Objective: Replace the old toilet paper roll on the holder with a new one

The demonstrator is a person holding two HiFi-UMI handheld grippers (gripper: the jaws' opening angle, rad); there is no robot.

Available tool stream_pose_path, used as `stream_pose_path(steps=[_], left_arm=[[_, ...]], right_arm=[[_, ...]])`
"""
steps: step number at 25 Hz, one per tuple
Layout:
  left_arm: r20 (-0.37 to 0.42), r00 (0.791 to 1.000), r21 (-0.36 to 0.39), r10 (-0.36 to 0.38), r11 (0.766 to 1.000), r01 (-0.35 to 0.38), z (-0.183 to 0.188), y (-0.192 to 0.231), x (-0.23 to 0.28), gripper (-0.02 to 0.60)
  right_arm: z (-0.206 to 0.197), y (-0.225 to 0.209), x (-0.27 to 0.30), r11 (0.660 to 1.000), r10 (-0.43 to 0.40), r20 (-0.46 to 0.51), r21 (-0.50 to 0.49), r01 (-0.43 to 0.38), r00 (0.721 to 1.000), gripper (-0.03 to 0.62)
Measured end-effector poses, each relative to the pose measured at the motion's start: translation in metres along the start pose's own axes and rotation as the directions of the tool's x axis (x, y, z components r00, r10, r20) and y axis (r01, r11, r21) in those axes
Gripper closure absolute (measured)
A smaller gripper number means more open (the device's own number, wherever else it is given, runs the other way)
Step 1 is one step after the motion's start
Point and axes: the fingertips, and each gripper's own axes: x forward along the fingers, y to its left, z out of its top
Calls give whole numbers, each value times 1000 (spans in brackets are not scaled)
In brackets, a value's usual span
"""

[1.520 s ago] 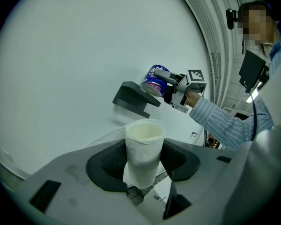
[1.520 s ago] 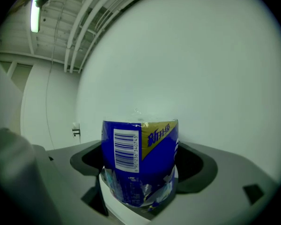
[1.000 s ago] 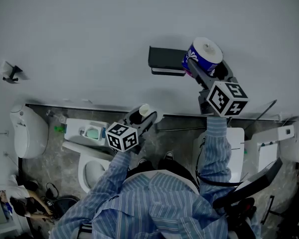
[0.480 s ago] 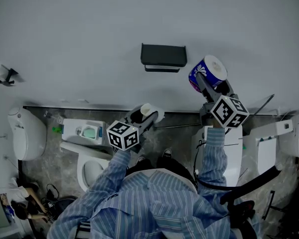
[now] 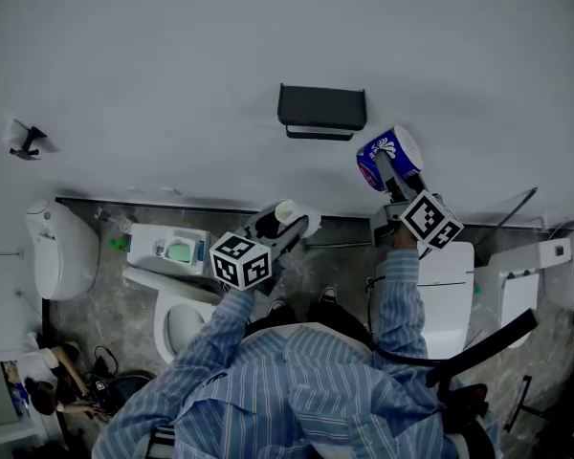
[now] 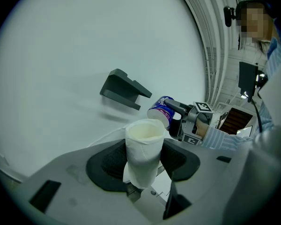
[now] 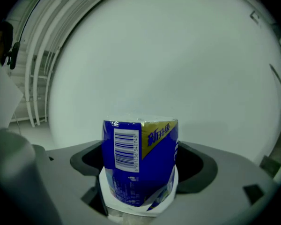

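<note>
A dark holder [image 5: 321,110] is fixed to the pale wall and carries no roll; the left gripper view shows the holder [image 6: 125,89] too. My left gripper [image 5: 285,220] hangs below the holder, shut on the old roll [image 6: 144,149], a thin white roll that stands upright between the pads. My right gripper [image 5: 390,165] is lower right of the holder, shut on the new roll [image 7: 139,158] in its blue wrapper with a barcode. This new roll [image 5: 387,156] is apart from the holder.
Below me are a toilet [image 5: 177,323], a white fixture at the left [image 5: 53,251] and a white tank [image 5: 447,275] under my right arm. A small fitting [image 5: 21,139] sticks out of the wall at far left. Pipes [image 6: 210,55] run up the wall.
My right gripper has come down and away from the holder's right side with the blue roll, rolling as it went. The left gripper has stayed where it was.
</note>
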Motion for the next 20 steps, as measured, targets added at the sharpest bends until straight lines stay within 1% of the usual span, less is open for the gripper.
stream_pose_path(steps=[5, 9, 14, 18, 20], left_arm=[[5, 999, 0, 32, 999, -32, -2, 1, -7, 378], [8, 998, -1, 57, 998, -57, -3, 3, -12, 378], [8, 996, -8, 90, 996, -90, 0, 15, -16, 379], [10, 994, -11, 104, 994, -104, 1, 21, -21, 379], [12, 994, -11, 113, 994, -113, 0, 20, -23, 377]], right_arm=[[-4, -11, 10, 993, 11, 25, 119, -14, 1000, 157], [0, -25, 19, 972, 13, 67, 234, -28, 998, 157], [1, -33, 48, 919, 36, 107, 388, -75, 994, 157], [-6, -31, 65, 888, 60, 107, 449, -102, 993, 157], [-9, -31, 69, 864, 73, 112, 490, -118, 991, 157]])
